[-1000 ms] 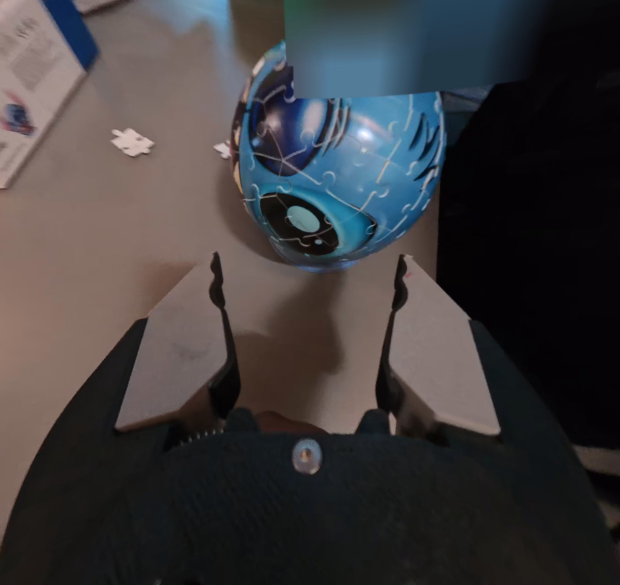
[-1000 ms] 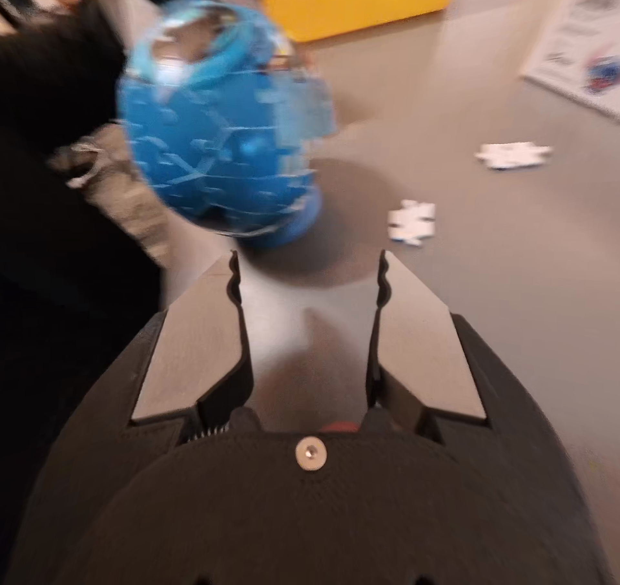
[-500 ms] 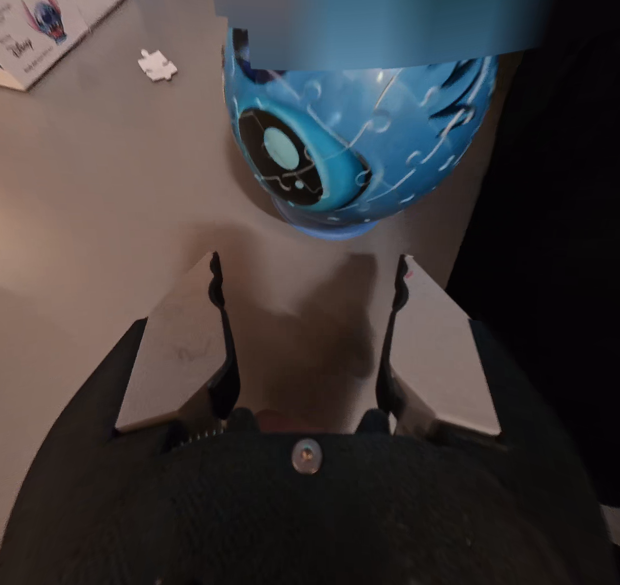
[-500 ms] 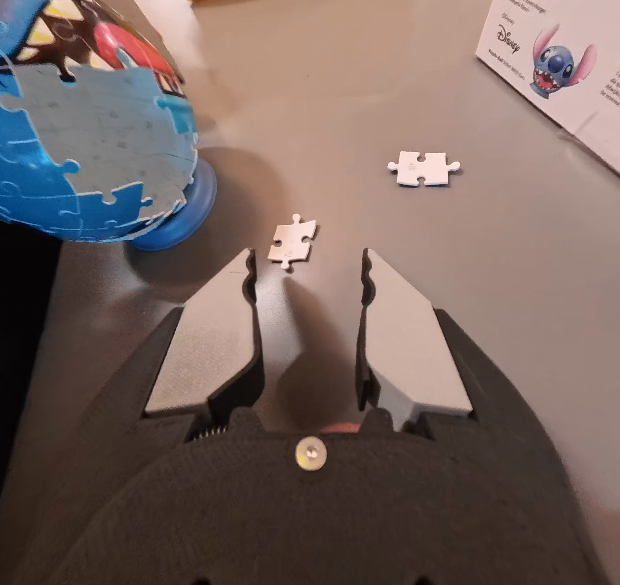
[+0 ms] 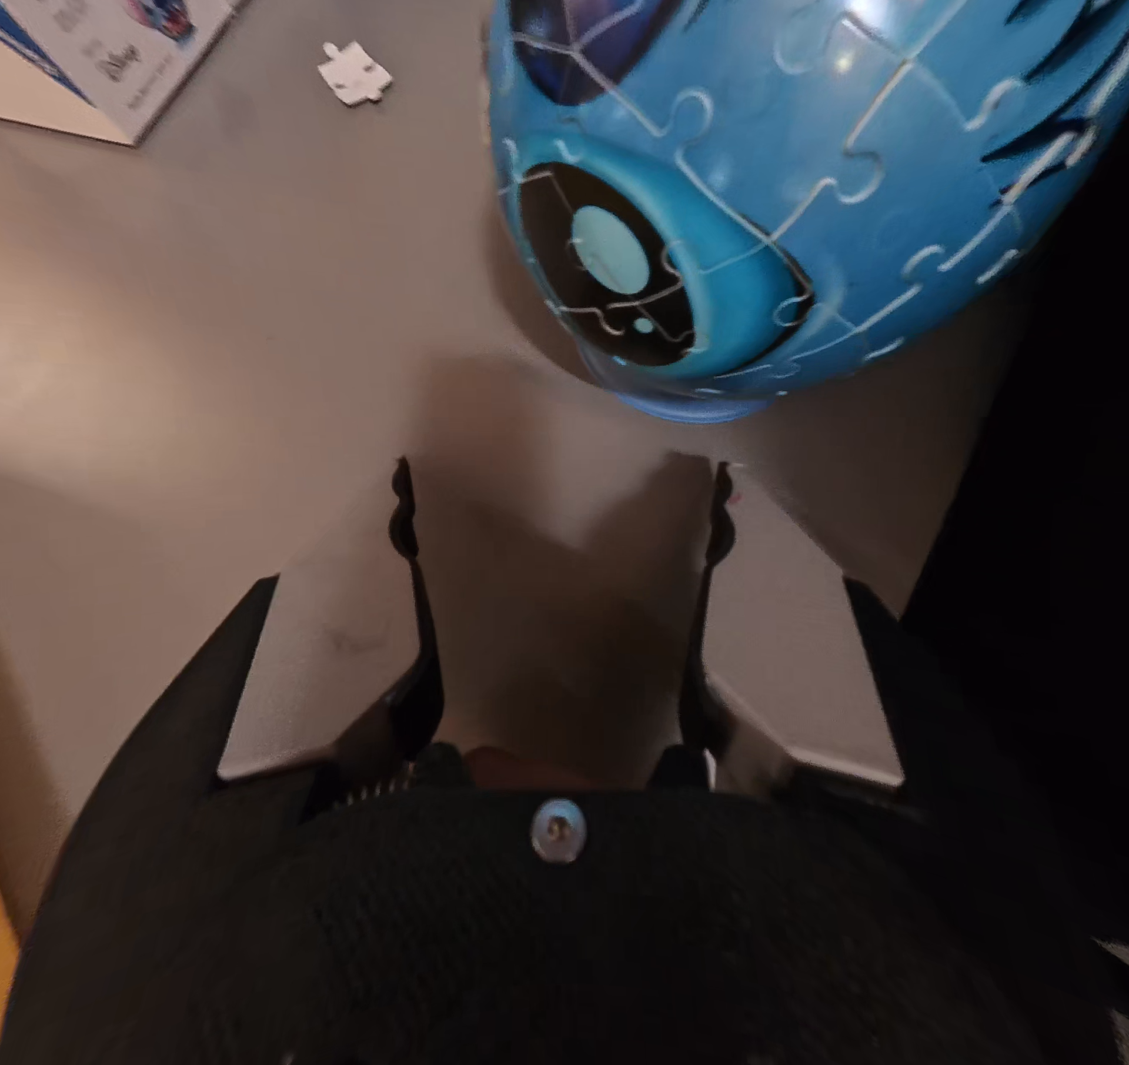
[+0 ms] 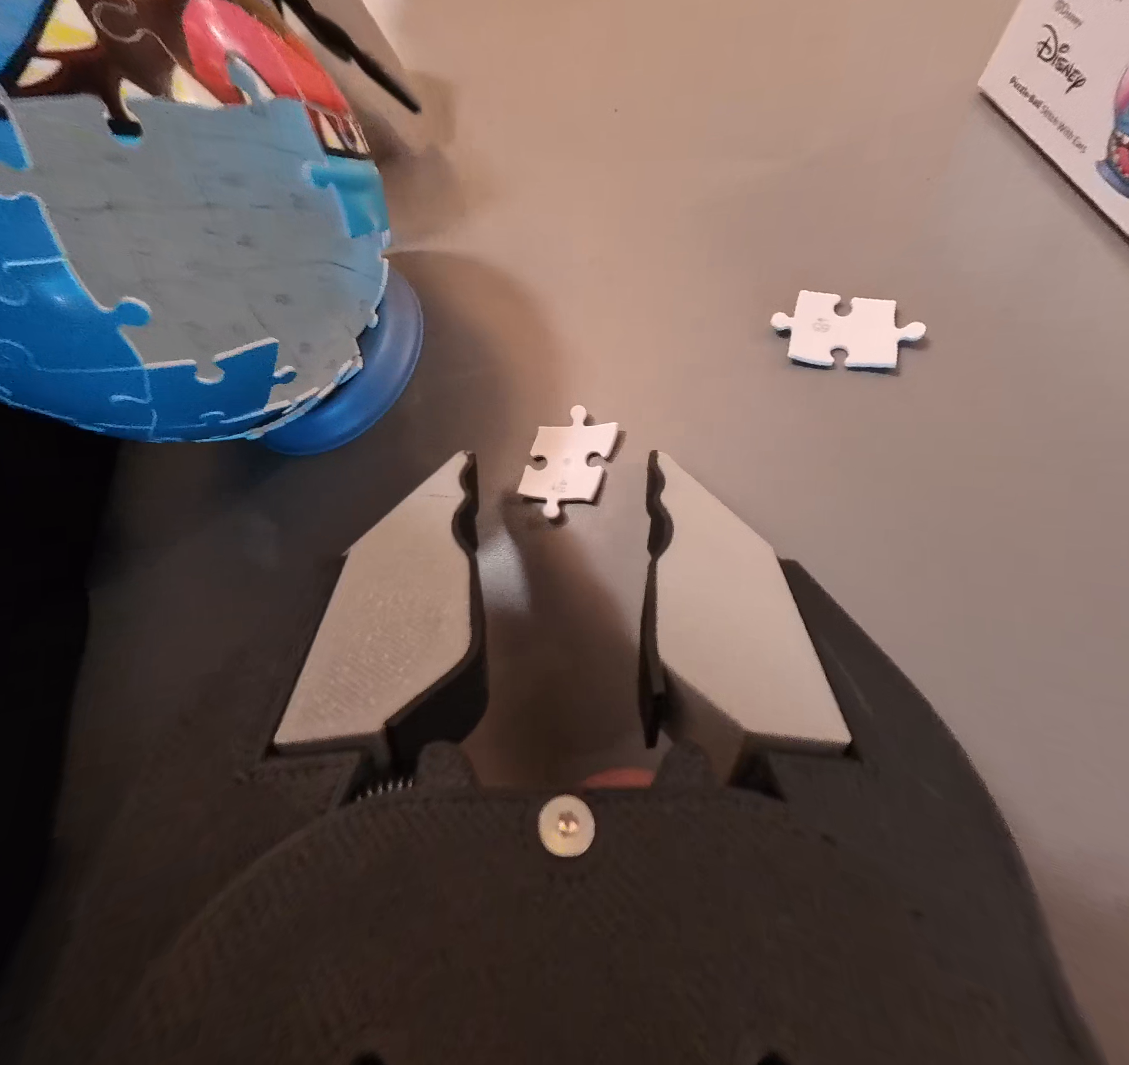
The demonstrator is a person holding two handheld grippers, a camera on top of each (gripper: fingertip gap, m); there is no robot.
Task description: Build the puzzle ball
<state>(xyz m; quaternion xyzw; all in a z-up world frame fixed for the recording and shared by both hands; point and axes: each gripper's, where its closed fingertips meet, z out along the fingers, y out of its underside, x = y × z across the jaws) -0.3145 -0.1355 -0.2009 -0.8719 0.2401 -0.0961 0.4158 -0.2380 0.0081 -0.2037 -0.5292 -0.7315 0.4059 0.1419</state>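
Observation:
The blue puzzle ball (image 5: 794,150) stands on a blue ring base on the grey table, just ahead and right of my open, empty left gripper (image 5: 559,473). In the right wrist view the ball (image 6: 171,253) fills the upper left, showing a gap with the grey inside. A white puzzle piece (image 6: 568,461) lies face down on the table right between the tips of my open right gripper (image 6: 559,464), apart from the fingers. A second white piece (image 6: 846,333) of two joined parts lies farther right. One white piece (image 5: 354,71) also shows in the left wrist view.
The white puzzle box (image 6: 1075,82) lies at the far right of the table; it also shows at the upper left in the left wrist view (image 5: 110,27). A dark mass (image 5: 1051,486) borders the table on the ball's side. My hands' fingertips stand some 20 cm from each other.
The left gripper has come closer to the ball. The right gripper has swung right from the ball and moved forward so the near white piece now lies between its tips.

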